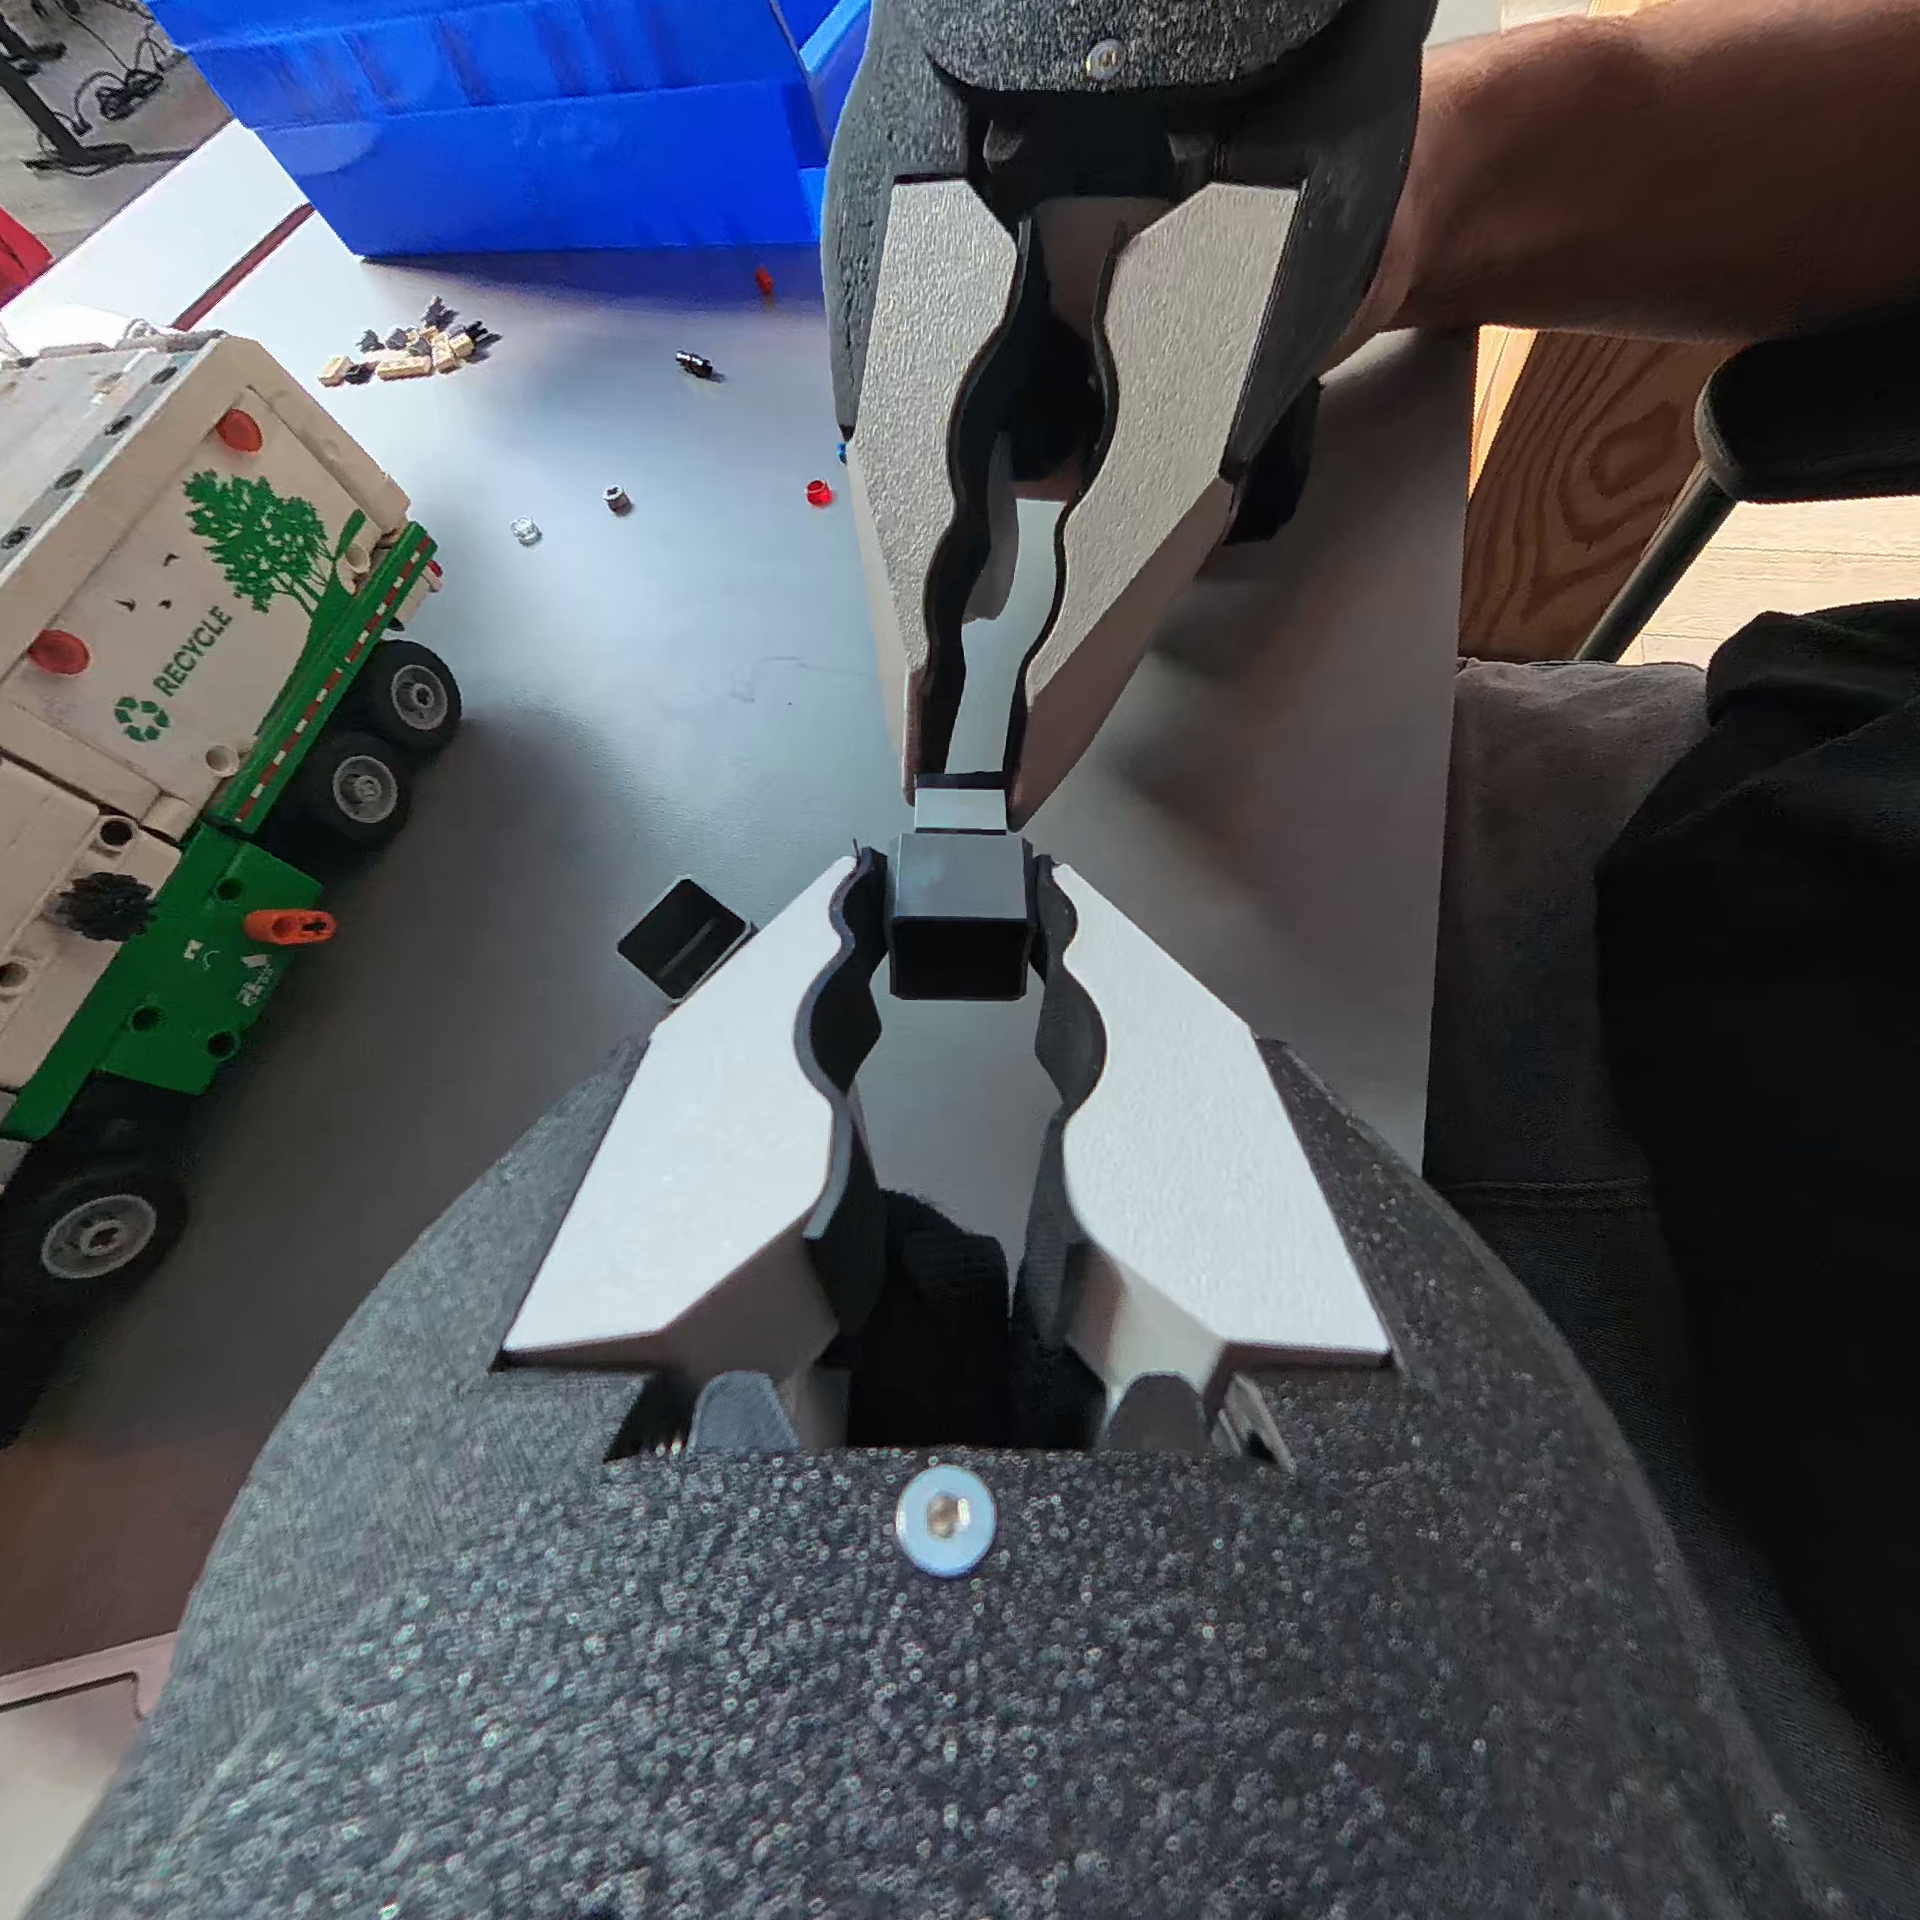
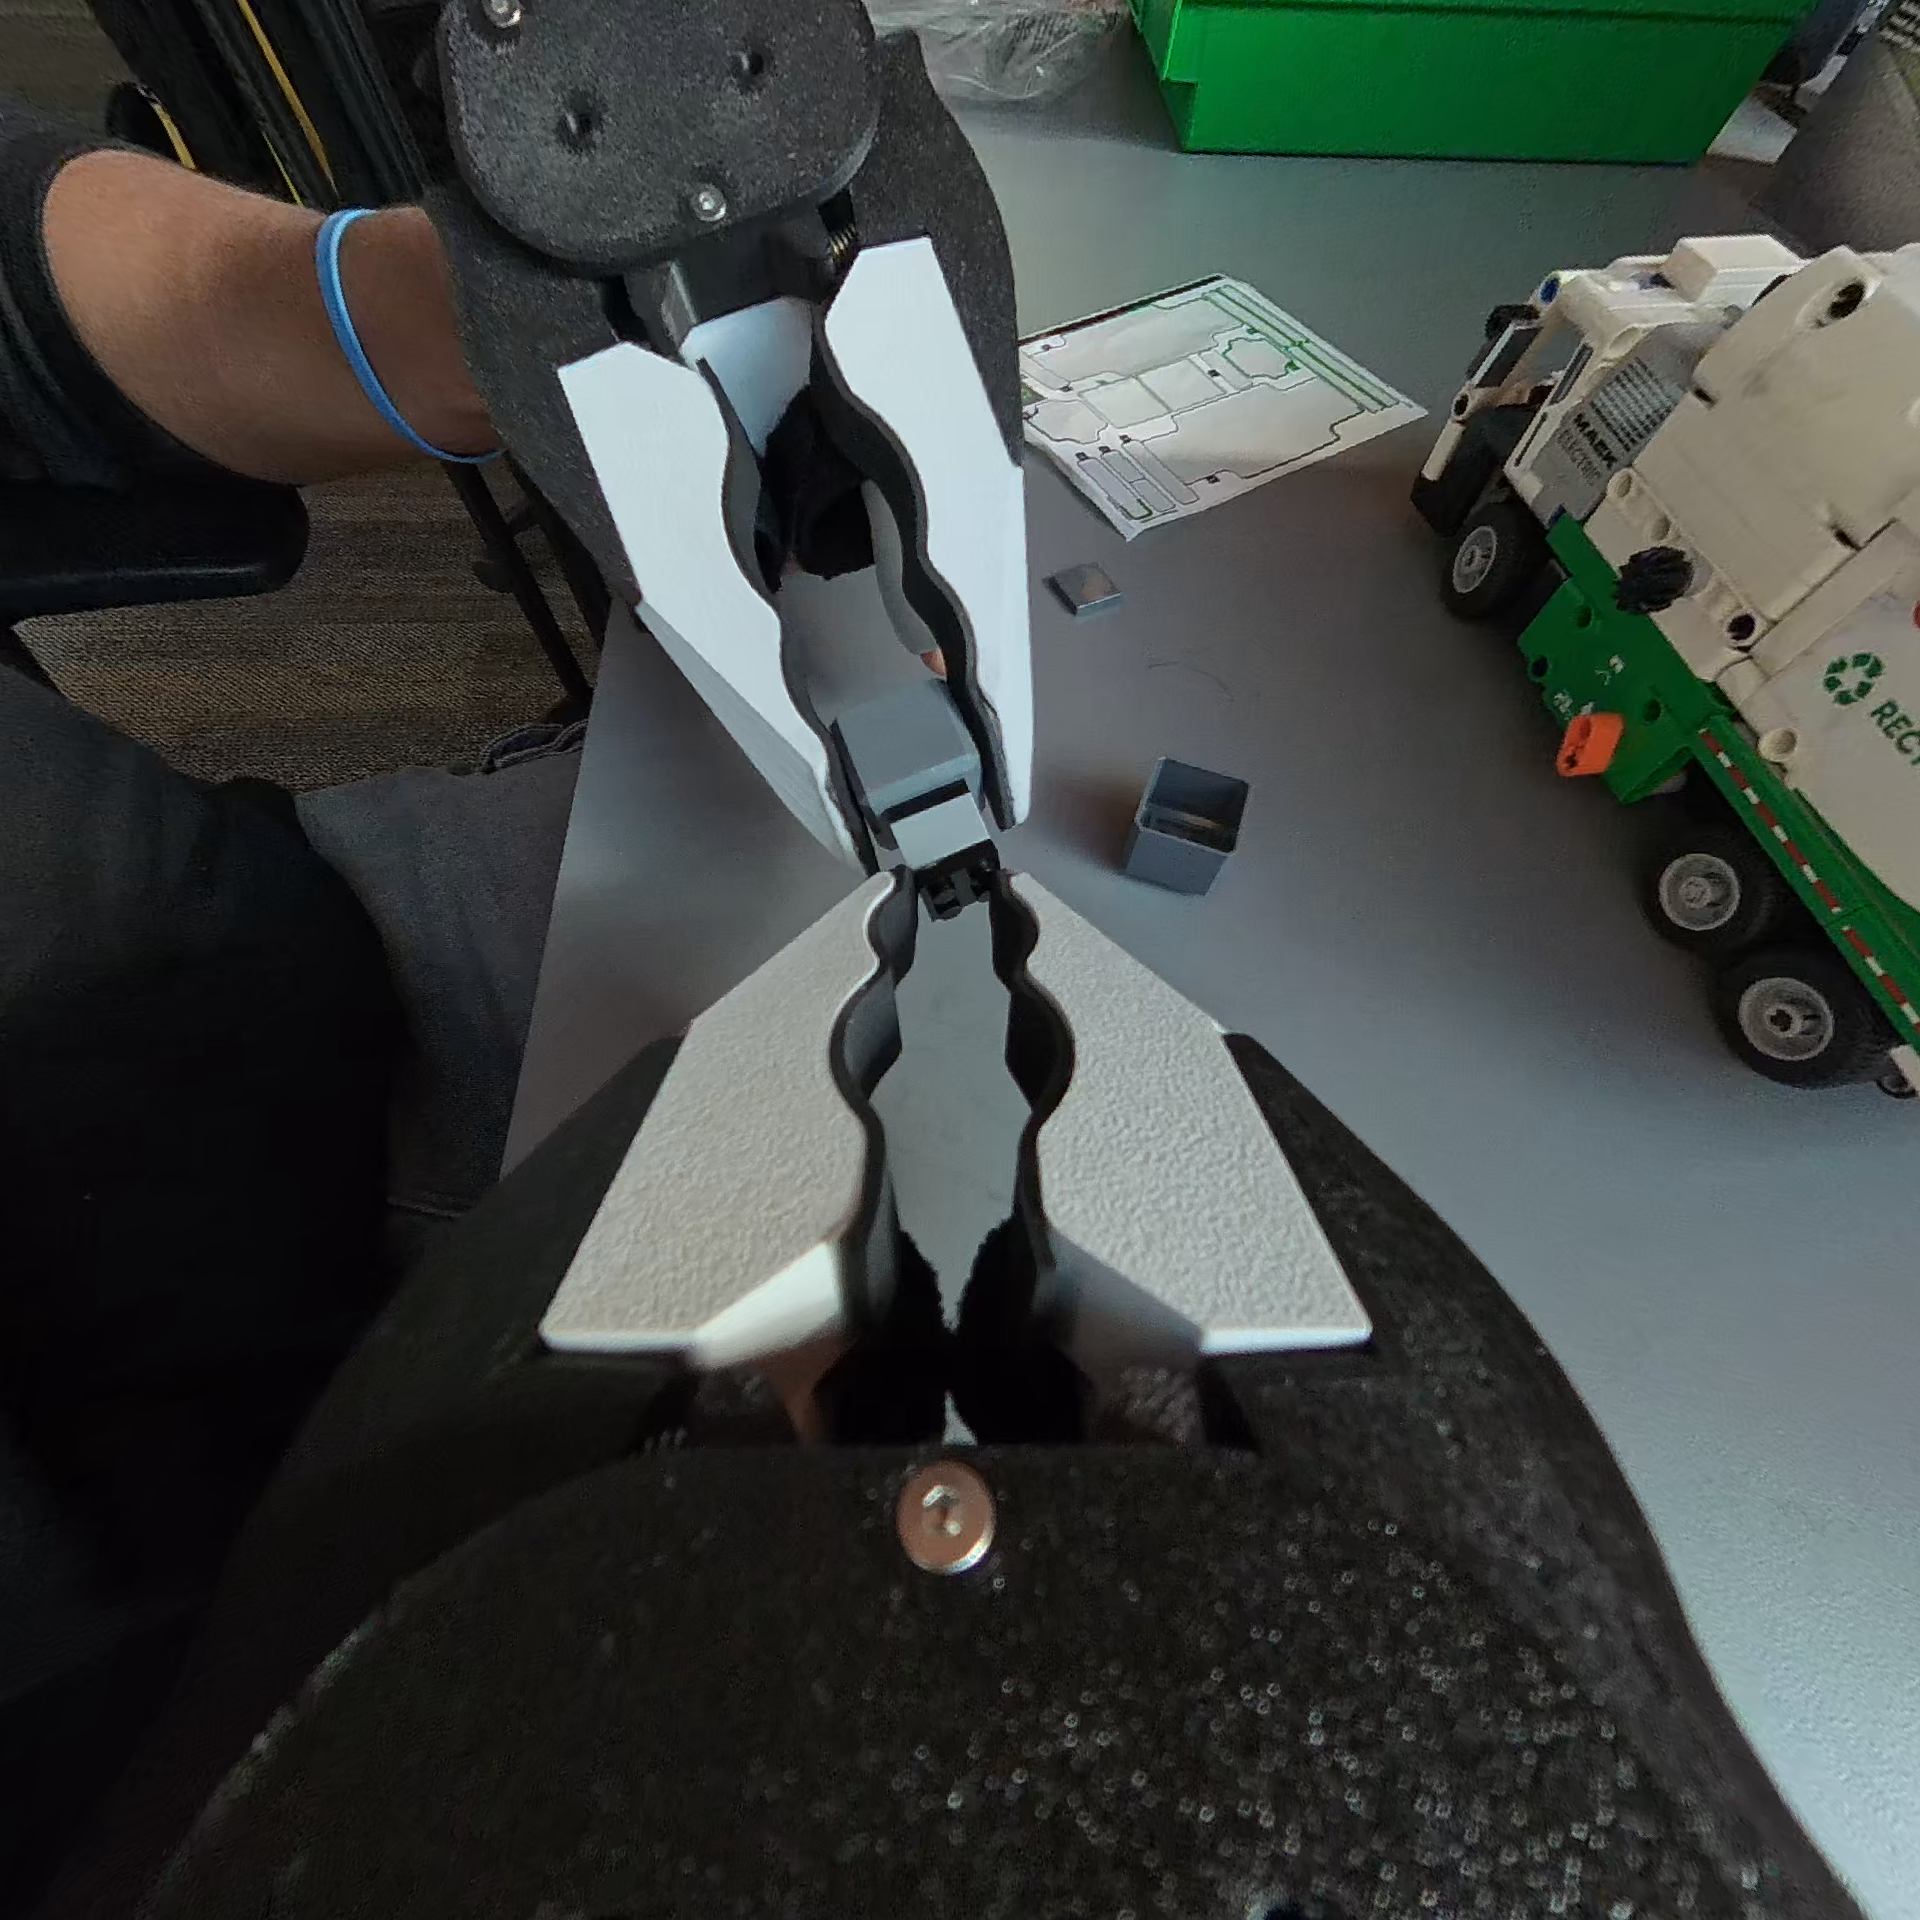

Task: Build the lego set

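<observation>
Above the table (image 1: 623, 665), the left tool (image 1: 961, 894) is clamped on a dark box piece (image 1: 958, 914) while the right tool (image 2: 951, 899), at twelve o'clock, pinches a small flat piece (image 1: 961, 808) just touching it, seemingly mid-joining, needing a squarely aligned press.

1. The left wrist view looks forward along its own fingers (image 1: 727, 1122), close above the desk (image 1: 644, 665), facing the other gripper head-on.
2. The right wrist view does the same from the opposite side, looking down over the desk (image 2: 1351, 1039).
3. Both share the toy truck (image 1: 187, 644) (image 2: 1714, 623) and the meeting fingertips.
</observation>
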Demonstrator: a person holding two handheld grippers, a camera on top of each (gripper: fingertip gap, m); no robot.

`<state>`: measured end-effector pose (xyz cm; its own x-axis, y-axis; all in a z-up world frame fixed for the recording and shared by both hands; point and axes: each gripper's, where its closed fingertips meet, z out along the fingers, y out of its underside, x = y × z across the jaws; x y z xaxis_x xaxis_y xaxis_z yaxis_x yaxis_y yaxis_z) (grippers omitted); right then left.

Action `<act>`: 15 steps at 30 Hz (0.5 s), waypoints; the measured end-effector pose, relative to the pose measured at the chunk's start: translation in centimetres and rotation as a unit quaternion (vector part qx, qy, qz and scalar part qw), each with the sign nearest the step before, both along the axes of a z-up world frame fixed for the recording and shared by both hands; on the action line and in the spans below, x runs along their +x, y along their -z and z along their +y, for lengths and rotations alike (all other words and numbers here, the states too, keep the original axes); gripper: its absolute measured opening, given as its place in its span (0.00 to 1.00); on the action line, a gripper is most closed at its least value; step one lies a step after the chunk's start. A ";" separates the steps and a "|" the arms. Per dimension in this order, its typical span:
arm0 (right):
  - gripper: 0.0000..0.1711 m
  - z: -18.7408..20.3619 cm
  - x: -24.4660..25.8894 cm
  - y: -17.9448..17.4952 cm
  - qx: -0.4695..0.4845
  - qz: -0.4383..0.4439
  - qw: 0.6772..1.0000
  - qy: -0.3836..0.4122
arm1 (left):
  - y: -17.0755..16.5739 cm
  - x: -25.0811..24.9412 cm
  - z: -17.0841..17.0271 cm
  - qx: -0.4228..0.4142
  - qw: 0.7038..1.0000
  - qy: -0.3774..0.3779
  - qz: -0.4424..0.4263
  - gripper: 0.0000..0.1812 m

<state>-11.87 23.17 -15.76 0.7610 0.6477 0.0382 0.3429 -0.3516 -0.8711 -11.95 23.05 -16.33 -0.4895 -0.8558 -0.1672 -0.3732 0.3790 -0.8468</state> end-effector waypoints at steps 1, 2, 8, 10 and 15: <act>0.07 0.1 0.0 0.0 -0.002 0.000 1.000 0.002 | 0.0 0.1 0.1 0.001 1.000 -0.004 0.000 0.14; 0.07 0.1 0.1 0.0 -0.001 0.001 1.000 0.005 | 0.0 0.1 0.2 0.001 1.000 -0.006 0.000 0.14; 0.15 0.6 0.1 -1.9 0.022 0.058 0.998 0.012 | -1.4 0.5 0.8 -0.042 0.998 -0.023 -0.026 0.14; 0.20 0.8 0.0 -3.0 0.043 0.076 0.996 0.016 | -2.4 0.8 1.0 -0.086 0.995 -0.035 -0.041 0.14; 0.24 1.3 0.3 -5.4 0.132 0.016 0.989 0.058 | -5.5 1.5 1.1 -0.233 0.967 -0.059 -0.080 0.14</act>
<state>-11.54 24.45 -10.32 0.8330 0.5270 0.1685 0.2842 -0.1463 -0.9475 -10.48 24.12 -10.79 -0.3840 -0.9048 0.1843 -0.2407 -0.0946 -0.9660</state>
